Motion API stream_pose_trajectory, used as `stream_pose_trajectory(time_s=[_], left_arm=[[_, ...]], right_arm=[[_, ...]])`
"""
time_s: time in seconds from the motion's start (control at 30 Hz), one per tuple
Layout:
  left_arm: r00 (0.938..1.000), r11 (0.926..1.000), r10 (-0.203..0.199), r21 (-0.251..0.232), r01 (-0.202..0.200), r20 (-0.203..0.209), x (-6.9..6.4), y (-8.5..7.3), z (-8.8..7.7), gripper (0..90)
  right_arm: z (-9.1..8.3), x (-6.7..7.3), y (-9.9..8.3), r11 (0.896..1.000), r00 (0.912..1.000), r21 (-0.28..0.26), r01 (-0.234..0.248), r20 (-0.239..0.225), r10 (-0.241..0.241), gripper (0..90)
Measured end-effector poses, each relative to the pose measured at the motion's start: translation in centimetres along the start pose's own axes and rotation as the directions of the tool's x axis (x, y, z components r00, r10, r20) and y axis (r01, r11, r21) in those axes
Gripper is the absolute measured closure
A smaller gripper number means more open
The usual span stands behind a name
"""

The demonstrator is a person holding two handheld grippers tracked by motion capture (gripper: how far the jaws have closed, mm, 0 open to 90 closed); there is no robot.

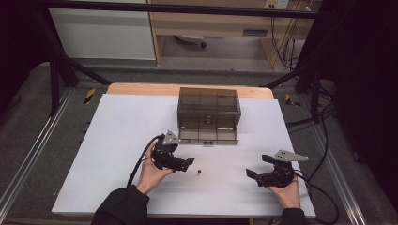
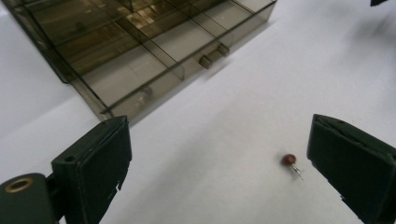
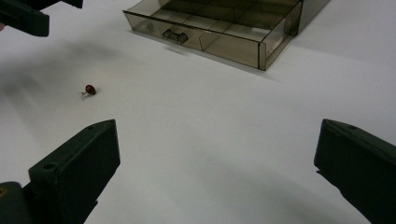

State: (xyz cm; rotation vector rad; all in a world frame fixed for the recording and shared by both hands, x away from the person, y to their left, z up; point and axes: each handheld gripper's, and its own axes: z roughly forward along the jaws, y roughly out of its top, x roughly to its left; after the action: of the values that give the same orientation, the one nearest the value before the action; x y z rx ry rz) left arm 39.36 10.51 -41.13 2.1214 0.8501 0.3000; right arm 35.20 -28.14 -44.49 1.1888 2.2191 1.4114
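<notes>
Black left tongs (image 1: 191, 162) gaping (level), beside bead (image 1: 198, 171).

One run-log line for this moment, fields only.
left tongs: open, empty | right tongs: open, empty | small red part: on table, near left tongs | drawer box: drawer open

The white desk (image 1: 117, 140) lies bare on the left and along the front edge, so a hand can sweep there freely. The smoky plastic drawer box (image 1: 209, 115) stands toward the back at the middle, its low drawer pulled out toward the person, blocking that stretch. Between the left gripper (image 1: 187, 164) and the right gripper (image 1: 256, 168) the gap is open save for a small red bead (image 1: 199, 171) lying just beside the left fingers.
</notes>
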Motion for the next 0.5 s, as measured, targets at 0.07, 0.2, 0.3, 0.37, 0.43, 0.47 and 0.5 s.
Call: stream_pose_trajectory(time_s=[0.07,0.2,0.3,0.37,0.43,0.47,0.5], left_arm=[[1.0,1.0,0.006,0.007,-0.006,0.004,-0.5,-0.3,0.2,5.6],[0.9997,0.9997,0.018,0.015,-0.018,0.018,-1.3,-0.7,0.5,5.4],[0.9992,0.9992,0.031,0.027,-0.031,0.024,-2.0,-0.9,0.7,5.4],[0.999,0.999,0.033,0.028,-0.034,0.03,-2.3,-0.9,0.9,5.5],[0.9984,0.9986,0.039,0.035,-0.041,0.04,-2.8,-1.1,1.3,8.7],[0.9984,0.9986,0.039,0.035,-0.041,0.04,-2.8,-1.1,1.3,9.6],[0.9984,0.9983,0.04,0.04,-0.042,0.04,-3.0,-1.2,1.4,9.6]], right_arm=[[0.0,0.0,0.0,1.0,1.0,0.0,0.0,0.0,0.0,0.7],[0.0,0.0,0.0,1.0,1.0,0.0,-0.001,0.0,0.001,0.7],[0.0,0.0,0.0,1.0,1.0,0.0,-0.001,0.0,0.001,0.7],[0.0,0.0,0.0,1.0,1.0,0.0,-0.001,-0.001,0.001,0.7],[0.0,0.0,0.0,1.0,1.0,0.0,-0.001,-0.001,0.001,0.7],[0.0,0.0,0.0,1.0,1.0,0.0,-0.001,-0.001,0.001,0.7],[0.0,0.0,0.0,1.0,1.0,-0.001,-0.001,-0.001,0.001,0.7]])
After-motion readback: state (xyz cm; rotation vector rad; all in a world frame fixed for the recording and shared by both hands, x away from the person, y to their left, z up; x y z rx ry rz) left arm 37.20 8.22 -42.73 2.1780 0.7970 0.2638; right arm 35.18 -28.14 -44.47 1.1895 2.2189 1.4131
